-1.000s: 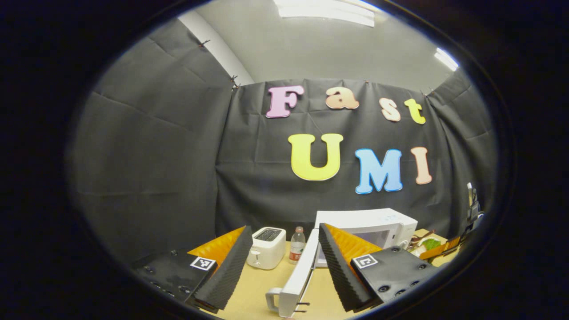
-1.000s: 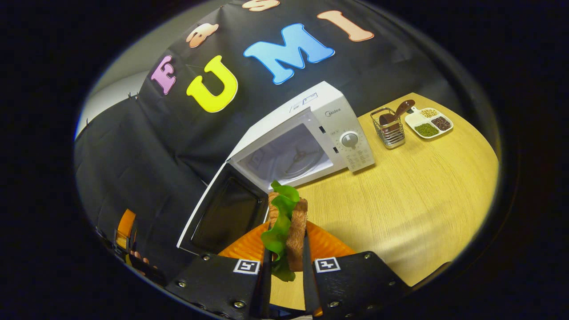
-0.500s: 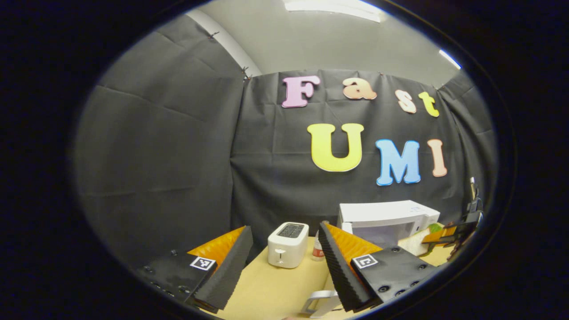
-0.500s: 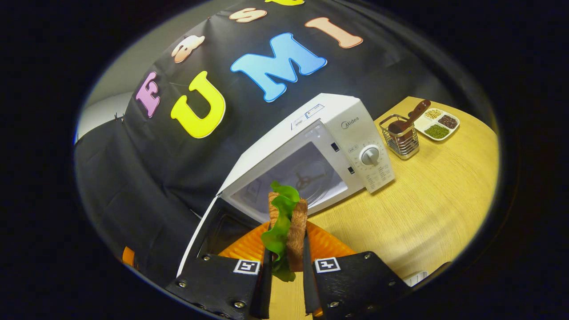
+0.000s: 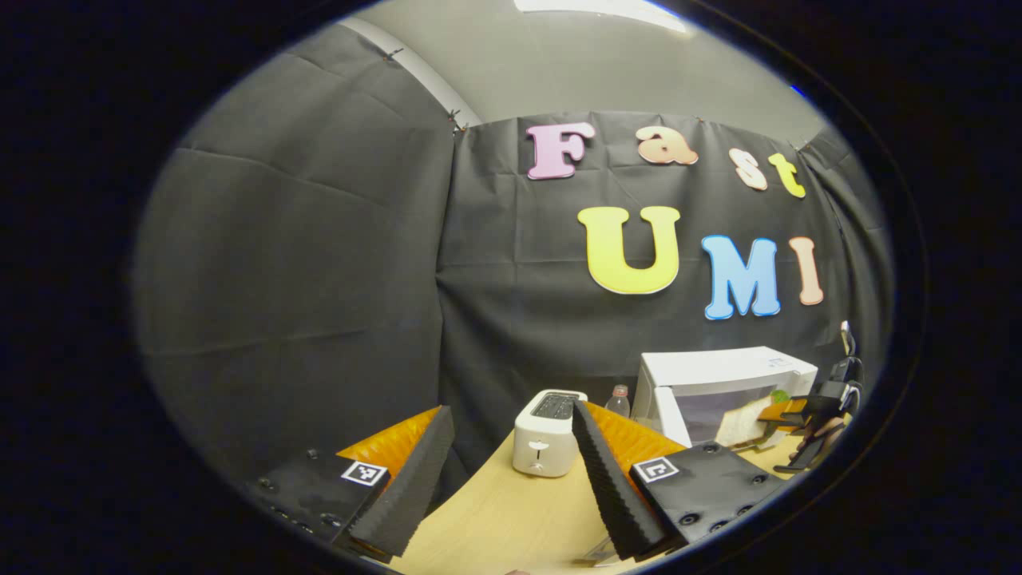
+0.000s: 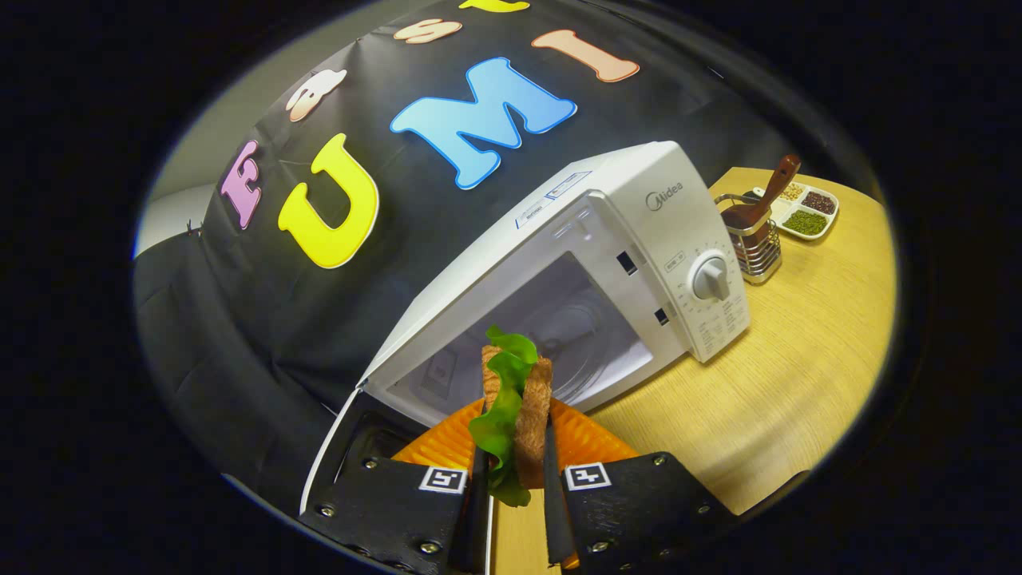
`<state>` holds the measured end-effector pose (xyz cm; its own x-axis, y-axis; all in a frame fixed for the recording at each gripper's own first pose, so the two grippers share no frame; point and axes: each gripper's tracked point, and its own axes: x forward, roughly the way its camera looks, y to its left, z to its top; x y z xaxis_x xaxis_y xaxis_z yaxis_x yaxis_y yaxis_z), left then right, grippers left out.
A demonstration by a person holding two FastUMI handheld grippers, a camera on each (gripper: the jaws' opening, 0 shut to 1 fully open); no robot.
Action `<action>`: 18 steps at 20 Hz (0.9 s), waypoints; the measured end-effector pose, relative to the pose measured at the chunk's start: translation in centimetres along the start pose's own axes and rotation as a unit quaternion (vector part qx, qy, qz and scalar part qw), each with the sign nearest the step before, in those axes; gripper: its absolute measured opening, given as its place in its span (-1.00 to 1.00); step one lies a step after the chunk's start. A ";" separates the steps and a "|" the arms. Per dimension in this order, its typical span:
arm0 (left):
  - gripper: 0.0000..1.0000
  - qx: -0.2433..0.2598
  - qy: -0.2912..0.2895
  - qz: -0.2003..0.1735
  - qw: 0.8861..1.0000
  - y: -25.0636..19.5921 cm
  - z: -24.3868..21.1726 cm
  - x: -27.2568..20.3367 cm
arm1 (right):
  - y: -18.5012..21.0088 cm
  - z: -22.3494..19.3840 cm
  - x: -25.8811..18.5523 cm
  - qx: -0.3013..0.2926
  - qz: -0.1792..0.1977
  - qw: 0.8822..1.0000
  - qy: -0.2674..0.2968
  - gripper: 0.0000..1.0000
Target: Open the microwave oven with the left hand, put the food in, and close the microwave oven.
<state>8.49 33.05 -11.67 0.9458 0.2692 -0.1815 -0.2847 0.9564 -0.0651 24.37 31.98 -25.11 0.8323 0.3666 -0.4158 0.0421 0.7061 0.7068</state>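
Carrying the sandwich (image 6: 515, 415) gripped in your right fingers (image 6: 551, 487), left fingers (image 5: 415, 479) open, you faced the open microwave (image 6: 639, 239); next, reach inside.

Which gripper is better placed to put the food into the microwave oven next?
The right. The right gripper already grips the sandwich just in front of the open microwave oven cavity. The left gripper has its jaws open and empty, off beside the toaster.

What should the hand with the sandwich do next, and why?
Probably push the sandwich forward into the microwave. The right tool grips it just before the opening, and the door hangs open. The left tool is open, away from it.
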 end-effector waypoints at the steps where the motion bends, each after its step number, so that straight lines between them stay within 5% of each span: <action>1: 0.90 0.002 0.005 0.002 1.000 0.3 -0.4 0.1 | 0.0 0.1 1.1 -0.004 -0.001 1.000 -0.006 -0.40; 12: 0.92 0.033 0.032 0.046 0.998 4.1 -3.0 1.0 | -0.7 -1.1 9.3 -0.007 -0.003 1.000 -0.026 -0.32; 18: 0.94 0.036 0.041 0.050 0.997 4.2 -3.8 1.1 | -2.6 -1.6 11.5 -0.030 -0.038 0.998 -0.026 -0.26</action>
<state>7.73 36.96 -15.87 0.8967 0.3561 -0.2629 -0.3620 0.9318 0.0275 32.93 35.29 -32.60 0.8559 0.2801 -0.4347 0.0733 0.7664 0.6381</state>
